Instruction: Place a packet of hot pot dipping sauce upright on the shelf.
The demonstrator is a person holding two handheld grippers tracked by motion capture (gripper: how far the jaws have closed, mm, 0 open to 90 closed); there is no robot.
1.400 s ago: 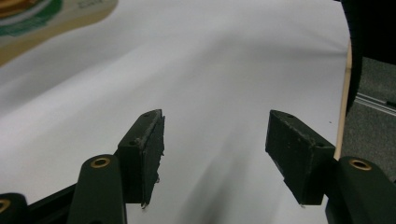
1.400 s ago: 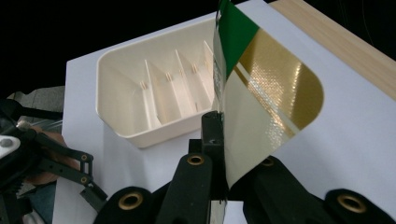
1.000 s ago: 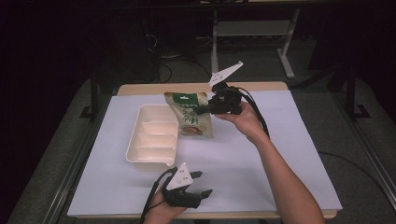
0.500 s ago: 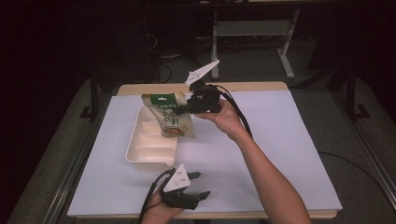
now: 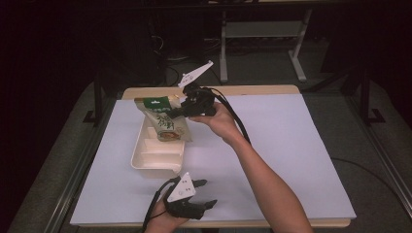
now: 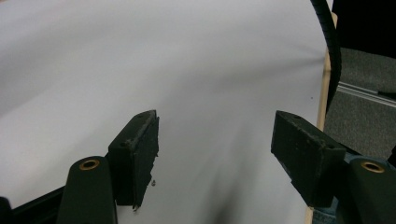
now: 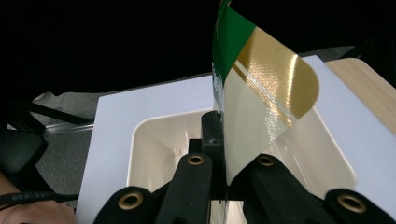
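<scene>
While the pouch (image 5: 166,121) hangs in the air above the far end of the tray (image 5: 145,158), the right gripper (image 5: 180,112) pinches its right edge, jaws closed flat on the film. In the right gripper view the pouch (image 7: 254,107) rises upright from between the two black jaws, its green top and gold band curling to the right, with the tray (image 7: 159,140) below and behind it on the white sheet (image 7: 112,116). The pouch touches nothing but the jaws; its lower end hangs just over the tray without visibly resting in it. The left gripper (image 5: 204,194) sits low near the table's near edge, well apart from tray and pouch, jaws spread wide and empty over the bare sheet (image 6: 187,70).
</scene>
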